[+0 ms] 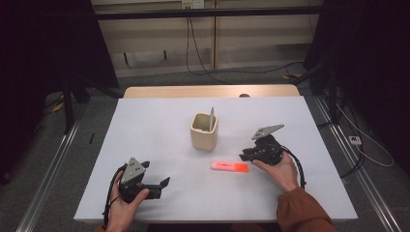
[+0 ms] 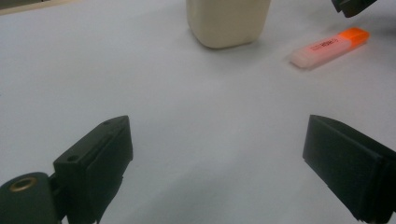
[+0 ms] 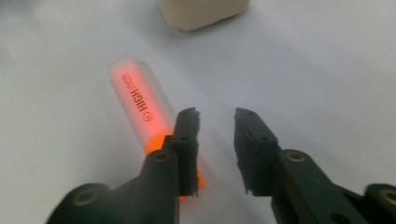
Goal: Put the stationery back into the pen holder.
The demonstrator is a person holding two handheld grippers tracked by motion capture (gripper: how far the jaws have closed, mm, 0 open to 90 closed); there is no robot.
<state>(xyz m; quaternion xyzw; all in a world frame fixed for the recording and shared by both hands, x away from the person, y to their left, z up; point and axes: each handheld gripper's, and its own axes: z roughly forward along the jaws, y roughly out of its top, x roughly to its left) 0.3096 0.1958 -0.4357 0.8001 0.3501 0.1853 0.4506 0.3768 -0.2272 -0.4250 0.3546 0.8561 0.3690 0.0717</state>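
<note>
White worktop [image 1: 159,145] carries an orange highlighter [image 1: 229,166] lying flat before a cream pen cup [image 1: 204,131]. Right tongs [image 3: 217,140] stand partly spread, empty, beside its orange end; left tongs [image 2: 215,158] gape wide.

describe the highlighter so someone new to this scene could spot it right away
Start at the white table and find the cream cup near its middle. Just in front of it, by the right gripper, lies the highlighter: flat on its side, the one bright orange thing there.
</note>
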